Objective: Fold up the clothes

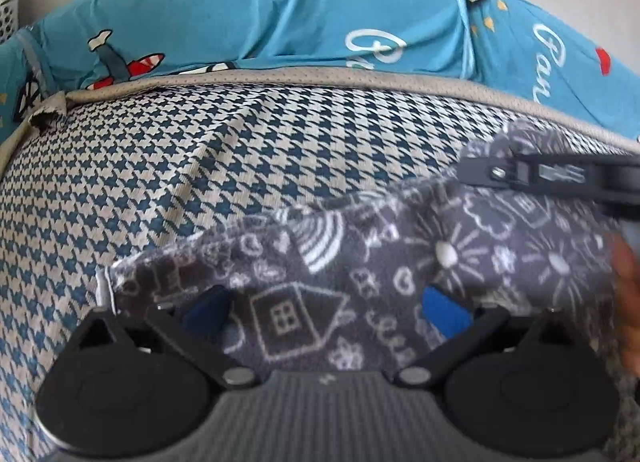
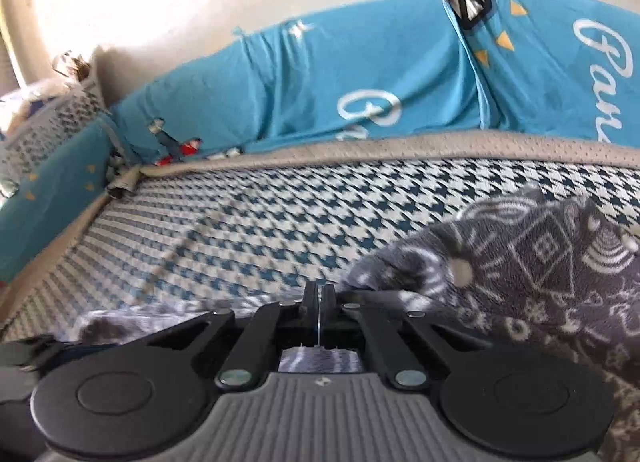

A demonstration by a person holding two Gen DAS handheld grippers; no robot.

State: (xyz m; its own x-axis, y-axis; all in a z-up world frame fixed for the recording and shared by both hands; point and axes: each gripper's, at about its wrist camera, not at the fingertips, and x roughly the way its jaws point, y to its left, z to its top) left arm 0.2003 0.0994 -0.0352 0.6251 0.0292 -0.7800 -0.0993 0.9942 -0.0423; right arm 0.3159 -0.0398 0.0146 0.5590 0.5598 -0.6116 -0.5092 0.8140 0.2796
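Observation:
A grey fleece garment (image 1: 360,262) printed with white houses, suns and hearts lies on the houndstooth mat (image 1: 200,166). My left gripper (image 1: 324,310) is open, its blue pads (image 1: 446,312) spread apart with the garment draped between and over them. My right gripper (image 2: 319,298) is shut on the garment's edge (image 2: 520,262), its fingers pressed together. It also shows in the left wrist view (image 1: 480,172) at the right, clamped on the cloth's upper edge, with my hand behind.
Blue cushions (image 1: 280,14) printed with planes and white lettering line the far edge of the mat; they also show in the right wrist view (image 2: 360,74). A white basket (image 1: 10,10) stands at the far left. A pale wall rises behind.

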